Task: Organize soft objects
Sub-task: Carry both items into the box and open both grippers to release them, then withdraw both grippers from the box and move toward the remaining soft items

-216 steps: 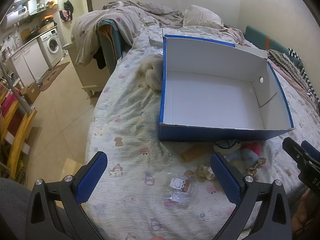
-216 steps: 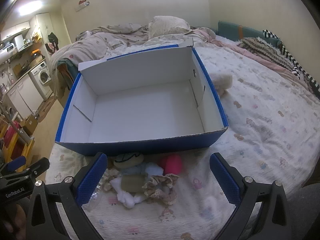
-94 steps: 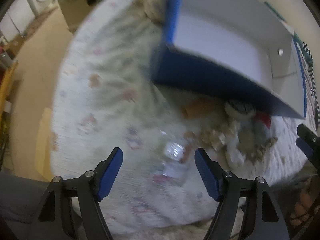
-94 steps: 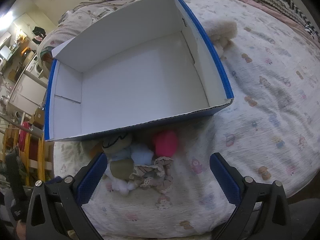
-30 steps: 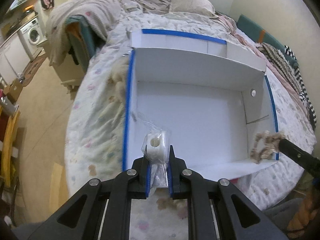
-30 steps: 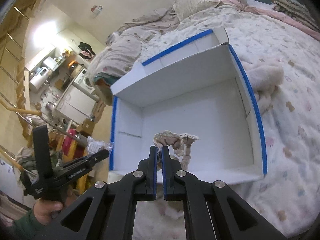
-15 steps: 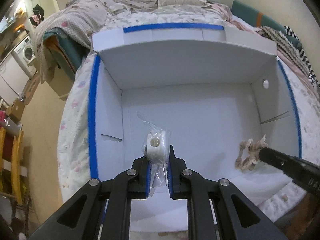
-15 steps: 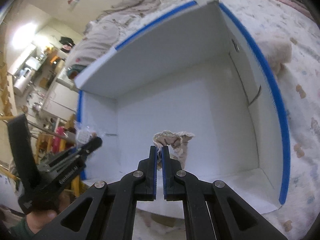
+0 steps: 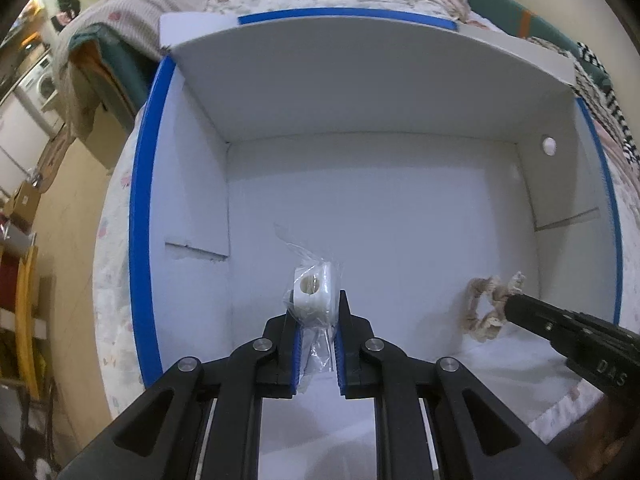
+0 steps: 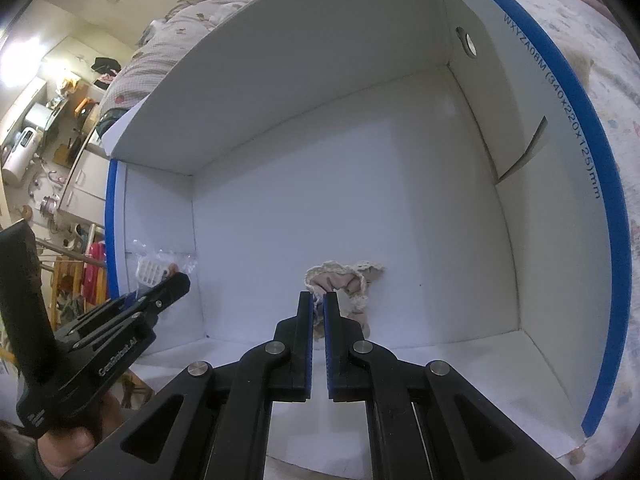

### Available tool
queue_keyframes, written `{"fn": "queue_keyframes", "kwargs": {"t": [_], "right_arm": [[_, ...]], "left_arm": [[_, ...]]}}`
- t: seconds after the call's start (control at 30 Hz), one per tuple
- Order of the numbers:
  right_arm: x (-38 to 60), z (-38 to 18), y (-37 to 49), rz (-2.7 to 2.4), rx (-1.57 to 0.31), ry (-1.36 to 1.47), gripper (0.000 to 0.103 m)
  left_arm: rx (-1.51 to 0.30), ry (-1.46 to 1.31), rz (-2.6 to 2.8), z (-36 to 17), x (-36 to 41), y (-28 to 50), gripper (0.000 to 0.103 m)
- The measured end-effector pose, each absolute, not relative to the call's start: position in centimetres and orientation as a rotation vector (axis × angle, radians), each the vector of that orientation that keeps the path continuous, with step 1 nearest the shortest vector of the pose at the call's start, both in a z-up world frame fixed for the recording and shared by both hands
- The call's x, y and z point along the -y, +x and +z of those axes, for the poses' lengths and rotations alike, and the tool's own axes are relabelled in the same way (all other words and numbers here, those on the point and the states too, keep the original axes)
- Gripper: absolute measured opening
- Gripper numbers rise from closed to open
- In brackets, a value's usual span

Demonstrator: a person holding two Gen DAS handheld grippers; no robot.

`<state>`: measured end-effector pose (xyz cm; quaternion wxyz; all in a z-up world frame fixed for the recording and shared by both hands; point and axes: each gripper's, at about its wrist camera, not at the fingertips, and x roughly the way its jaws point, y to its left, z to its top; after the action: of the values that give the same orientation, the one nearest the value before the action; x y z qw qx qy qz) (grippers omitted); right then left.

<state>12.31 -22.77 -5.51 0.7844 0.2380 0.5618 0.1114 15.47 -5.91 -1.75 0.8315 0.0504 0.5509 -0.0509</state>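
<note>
Both claws have sunk into the box (image 9: 360, 80): your left claw (image 9: 316, 320) clamps the bagged white piece (image 9: 312, 292), your right claw (image 10: 318, 304) the lace scrunchie (image 10: 344, 276).

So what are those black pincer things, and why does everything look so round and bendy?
Those are two hand-held grabbers, not a robot: a person squeezes one in each hand. Each carries a little camera looking along its fingers, and its wide lens bends the picture. One picture comes from the left gripper, which is pinching a small white thing in a clear plastic bag. The other comes from the right gripper, which is pinching a frilly cream scrunchie. Each gripper also shows at the side of the other's picture. Both hang over an open white box with blue edges that sits on a bed.
</note>
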Motion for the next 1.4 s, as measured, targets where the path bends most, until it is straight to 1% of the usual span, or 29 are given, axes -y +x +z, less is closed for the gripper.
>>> {"fn": "queue_keyframes", "kwargs": {"t": [0.23, 0.3, 0.37, 0.4, 0.43, 0.47, 0.5, 0.53, 0.6, 0.67, 0.73, 0.77, 0.93, 1.17, 1.4], "right_arm": [[22.7, -5.5, 12.2, 0.241, -1.205, 0.507, 0.008], [22.7, -5.4, 12.2, 0.242, -1.2, 0.497, 0.011], [22.7, -5.2, 12.1, 0.238, -1.195, 0.492, 0.016], [22.7, -5.1, 12.1, 0.233, -1.19, 0.487, 0.023], [22.6, -5.1, 12.2, 0.227, -1.185, 0.481, 0.033], [22.6, -5.0, 12.2, 0.223, -1.18, 0.481, 0.039], [22.7, -4.9, 12.2, 0.22, -1.172, 0.487, 0.061], [22.8, -4.8, 12.1, 0.219, -1.165, 0.496, 0.075], [23.1, -4.5, 12.2, 0.216, -1.149, 0.51, 0.076], [23.2, -4.0, 12.2, 0.205, -1.13, 0.505, 0.079], [23.3, -3.2, 12.1, 0.194, -1.084, 0.487, 0.098], [23.2, -2.8, 12.1, 0.192, -1.06, 0.474, 0.103], [22.8, -1.5, 11.9, 0.196, -0.98, 0.423, 0.103], [22.7, -1.1, 12.0, 0.181, -0.954, 0.373, 0.103], [23.1, -1.2, 11.7, 0.191, -0.952, 0.41, 0.103]], "left_arm": [[-1.167, 0.1, -0.085, -1.9, 5.9, 15.5, 0.013], [-1.166, 0.09, -0.093, -1.9, 5.7, 15.4, 0.017], [-1.169, 0.082, -0.092, -1.8, 5.6, 15.4, 0.023], [-1.168, 0.082, -0.089, -1.8, 5.5, 15.3, 0.029], [-1.166, 0.083, -0.086, -1.7, 5.4, 15.4, 0.034], [-1.162, 0.086, -0.083, -1.6, 5.3, 15.3, 0.049], [-1.156, 0.089, -0.083, -1.5, 5.2, 15.2, 0.059], [-1.151, 0.086, -0.087, -1.4, 5.2, 15.2, 0.061], [-1.132, 0.073, -0.091, -1.0, 5.0, 15.0, 0.061], [-1.111, 0.077, -0.091, -0.5, 5.0, 14.8, 0.062], [-1.103, 0.087, -0.094, -0.2, 5.1, 14.6, 0.062], [-1.097, 0.09, -0.09, -0.1, 5.1, 14.5, 0.062], [-1.082, 0.081, -0.071, 0.4, 4.9, 14.5, 0.062], [-1.048, 0.074, -0.064, 1.3, 4.7, 14.5, 0.062], [-1.028, 0.055, -0.03, 1.9, 3.8, 14.5, 0.062]]}}
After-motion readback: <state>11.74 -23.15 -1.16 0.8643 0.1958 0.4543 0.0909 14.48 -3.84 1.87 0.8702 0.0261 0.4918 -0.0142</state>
